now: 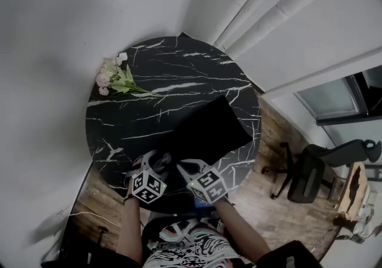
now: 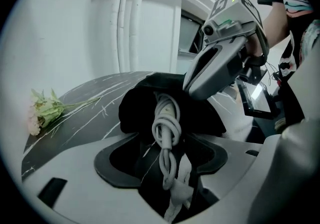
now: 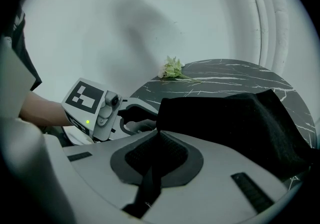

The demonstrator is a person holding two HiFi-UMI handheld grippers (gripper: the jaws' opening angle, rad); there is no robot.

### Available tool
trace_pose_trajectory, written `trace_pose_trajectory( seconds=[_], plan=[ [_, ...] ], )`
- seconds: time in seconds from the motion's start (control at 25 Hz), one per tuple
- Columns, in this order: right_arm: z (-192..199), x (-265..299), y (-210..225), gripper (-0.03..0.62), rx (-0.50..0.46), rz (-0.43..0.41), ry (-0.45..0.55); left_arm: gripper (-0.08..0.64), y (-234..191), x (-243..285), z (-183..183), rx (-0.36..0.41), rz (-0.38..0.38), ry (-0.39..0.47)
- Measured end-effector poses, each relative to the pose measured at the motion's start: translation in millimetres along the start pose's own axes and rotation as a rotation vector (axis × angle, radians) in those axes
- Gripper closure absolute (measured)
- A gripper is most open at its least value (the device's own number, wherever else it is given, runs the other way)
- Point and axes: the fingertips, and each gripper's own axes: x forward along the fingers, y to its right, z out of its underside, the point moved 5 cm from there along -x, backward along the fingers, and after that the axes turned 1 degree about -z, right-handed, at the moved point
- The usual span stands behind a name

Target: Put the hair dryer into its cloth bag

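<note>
lying on the black marble table (image 1: 179,64), the black cloth bag (image 1: 209,129) is clamped at its near edge by the right gripper (image 3: 156,155). the left gripper (image 2: 162,160) is held with jaws apart around the coiled white hair dryer cord (image 2: 167,123) at the bag's mouth. flowers (image 1: 113,79) are laid at the far edge.

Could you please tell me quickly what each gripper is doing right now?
Left gripper: jaws open, white cord between them, not pinched.
Right gripper: jaws closed on the cloth bag edge.
</note>
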Motion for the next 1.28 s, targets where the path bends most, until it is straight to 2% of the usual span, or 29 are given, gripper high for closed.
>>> trace_pose_trajectory(
  seconds=[0.12, 0.24, 0.28, 0.32, 0.44, 0.64, 0.88, 1.28],
  plan=[
    [2, -1, 0, 0.569, -0.003, 0.008, -0.004, 0.288, 0, -12, 17, 0.014, -0.008, -0.043],
    [3, -1, 0, 0.569, 0.001, 0.01, -0.004, 0.326, 0, -21, 25, 0.009, -0.027, -0.04],
    [3, -1, 0, 0.569, 0.002, 0.011, -0.005, 0.349, 0, -22, 25, 0.005, -0.032, -0.034],
    [3, -1, 0, 0.569, 0.002, 0.012, -0.007, 0.415, 1, -22, 25, 0.007, -0.035, -0.03],
    [4, 0, 1, 0.569, -0.003, 0.01, -0.009, 0.483, 5, -17, 23, 0.026, -0.035, -0.043],
    [4, -1, 0, 0.569, -0.009, 0.012, -0.007, 0.483, 4, -13, 22, 0.004, -0.02, -0.066],
    [6, -1, 1, 0.569, -0.011, 0.006, -0.012, 0.499, 3, -14, 17, 0.039, -0.014, -0.094],
    [7, -4, 2, 0.569, -0.025, -0.006, -0.016, 0.503, 3, -6, -7, 0.017, -0.02, -0.038]
  ],
)
